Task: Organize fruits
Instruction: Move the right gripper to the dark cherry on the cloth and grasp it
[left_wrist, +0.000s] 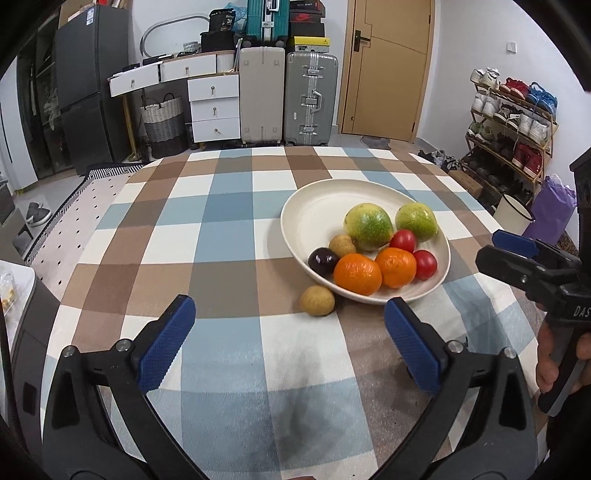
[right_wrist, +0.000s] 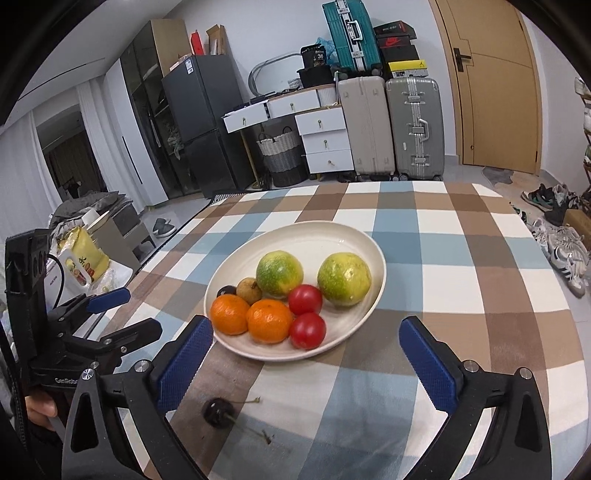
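Note:
A white plate (left_wrist: 314, 218) (right_wrist: 314, 240) on the checked tablecloth holds two green-yellow fruits (left_wrist: 368, 227), two oranges (left_wrist: 357, 274), two red tomatoes (left_wrist: 424, 264), a brown longan (left_wrist: 341, 244) and a dark cherry (left_wrist: 322, 260). A second brown longan (left_wrist: 317, 300) lies on the cloth against the plate's near rim. A dark cherry with a stem (right_wrist: 218, 411) lies on the cloth just before my right gripper. My left gripper (left_wrist: 288, 334) is open and empty, short of the loose longan. My right gripper (right_wrist: 306, 363) is open and empty, close to the plate's near rim.
The checked tablecloth (left_wrist: 221, 229) covers the table. Loose stems (right_wrist: 264, 435) lie by the cherry. Suitcases (left_wrist: 310, 99), white drawers (left_wrist: 214, 107) and a shoe rack (left_wrist: 509, 125) stand beyond the table's far edge. A side surface with packets (right_wrist: 86, 258) is to the left.

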